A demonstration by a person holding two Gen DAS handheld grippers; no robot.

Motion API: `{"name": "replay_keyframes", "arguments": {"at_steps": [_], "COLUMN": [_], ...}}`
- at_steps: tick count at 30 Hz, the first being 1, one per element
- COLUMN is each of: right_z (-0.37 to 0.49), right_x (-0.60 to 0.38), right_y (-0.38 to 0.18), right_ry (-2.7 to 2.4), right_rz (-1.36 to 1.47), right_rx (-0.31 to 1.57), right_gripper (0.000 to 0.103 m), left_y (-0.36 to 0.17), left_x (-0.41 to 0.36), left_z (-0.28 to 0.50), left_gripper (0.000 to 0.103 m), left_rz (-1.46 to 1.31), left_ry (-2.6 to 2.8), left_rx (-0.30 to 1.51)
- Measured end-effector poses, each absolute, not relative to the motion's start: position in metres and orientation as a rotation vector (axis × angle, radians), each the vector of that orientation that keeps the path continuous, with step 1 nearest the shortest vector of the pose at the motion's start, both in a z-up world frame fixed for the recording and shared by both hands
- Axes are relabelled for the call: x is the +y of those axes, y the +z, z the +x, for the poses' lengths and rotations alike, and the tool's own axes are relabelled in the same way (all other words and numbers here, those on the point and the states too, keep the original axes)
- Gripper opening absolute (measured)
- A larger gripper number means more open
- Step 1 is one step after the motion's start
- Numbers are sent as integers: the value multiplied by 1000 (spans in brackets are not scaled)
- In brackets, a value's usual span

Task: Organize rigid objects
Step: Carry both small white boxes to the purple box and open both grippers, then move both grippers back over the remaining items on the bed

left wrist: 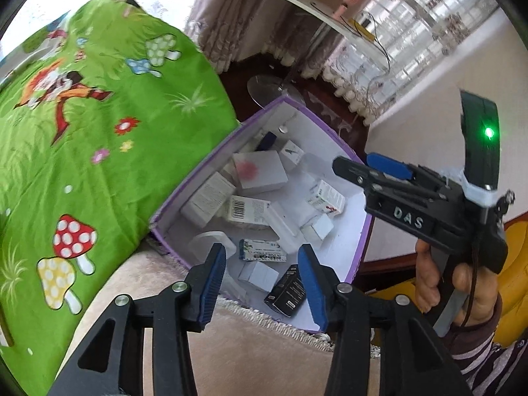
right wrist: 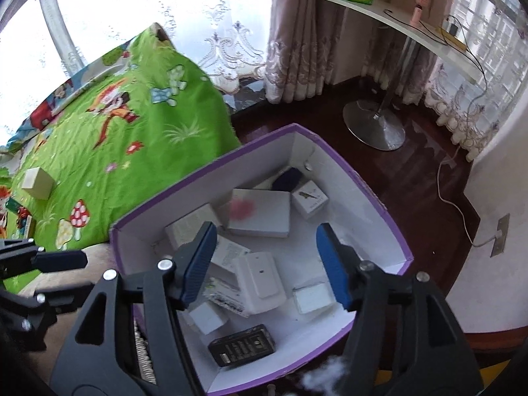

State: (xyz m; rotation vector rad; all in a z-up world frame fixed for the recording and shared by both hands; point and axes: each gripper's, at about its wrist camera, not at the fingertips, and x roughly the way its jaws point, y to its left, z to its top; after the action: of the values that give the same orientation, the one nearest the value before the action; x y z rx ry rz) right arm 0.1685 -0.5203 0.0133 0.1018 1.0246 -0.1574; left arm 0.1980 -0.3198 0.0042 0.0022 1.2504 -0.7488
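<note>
A purple-edged white storage box (left wrist: 358, 257) (right wrist: 389, 221) sits beside the bed and holds several small cartons: a white box with a pink blot (left wrist: 259, 170) (right wrist: 260, 213), a black box (left wrist: 286, 292) (right wrist: 242, 345), a white device (right wrist: 260, 279) and a barcode box (left wrist: 247, 209). My left gripper (left wrist: 262, 288) is open and empty above the box's near rim. My right gripper (right wrist: 267, 264) is open and empty over the box; it also shows in the left wrist view (left wrist: 373, 165). A small cream box (right wrist: 37, 183) lies on the bed.
A green cartoon bedspread (left wrist: 99, 138) (right wrist: 132, 125) covers the bed on the left. A beige fuzzy rug edge (left wrist: 231, 346) lies under my left gripper. A white desk (right wrist: 396, 23) on a round metal base (right wrist: 374, 125) stands behind on dark wood floor, with curtains and a trailing cable (right wrist: 452, 198).
</note>
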Motion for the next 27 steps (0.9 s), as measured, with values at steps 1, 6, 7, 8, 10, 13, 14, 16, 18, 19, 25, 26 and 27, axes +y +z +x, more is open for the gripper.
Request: {"name": "replay_keyframes", "arguments": {"at_steps": [1,6,7,8,10,13,14,16,18,19,25,26,27], "right_z": [169,166,167,166,166,165,164,163,162,162,164,165,166], "right_x": [-517,-492,-487,-481,-462,-438,-430,-410,-388,-381,-326,-317,-307], "right_y": [15,30,32,35,42,51,55,63,71,74,87,89,91], "right_ry": [-153,-97,-87,-73,-42,6,25,64,111,124,243,261,279], "right_rz": [98,96,93,88,66,43,32,11,-10,-17,-75,-88,-103], "right_rx": [1021,1000,997,992,979,963,957,940,922,918,901,897,891], "right_gripper": [66,67,67,67,67,67,67,68,71,71,72,72,72], "left_y": [6,17,20,21,23,27,27,29,30,30,27,26,25], "left_x": [-315,-277,-266,-257,-240,-206,-198,-176,-151,-137,-58,-46,-36], "left_z": [198,198,198,197,195,187,185,179,172,168,151,150,149], "left_gripper": [47,47,47,47,47,47,47,47,47,47,47,47,47], "left_rz": [-10,-89,-105,-118,-143,-187,-196,-219,-240,-251,-303,-312,-321], "left_ry": [-739,-671,-649,-632,-602,-542,-529,-493,-453,-429,-302,-278,-259], "left_rx": [1246,1210,1202,1194,1184,1161,1156,1143,1130,1124,1100,1099,1098]}}
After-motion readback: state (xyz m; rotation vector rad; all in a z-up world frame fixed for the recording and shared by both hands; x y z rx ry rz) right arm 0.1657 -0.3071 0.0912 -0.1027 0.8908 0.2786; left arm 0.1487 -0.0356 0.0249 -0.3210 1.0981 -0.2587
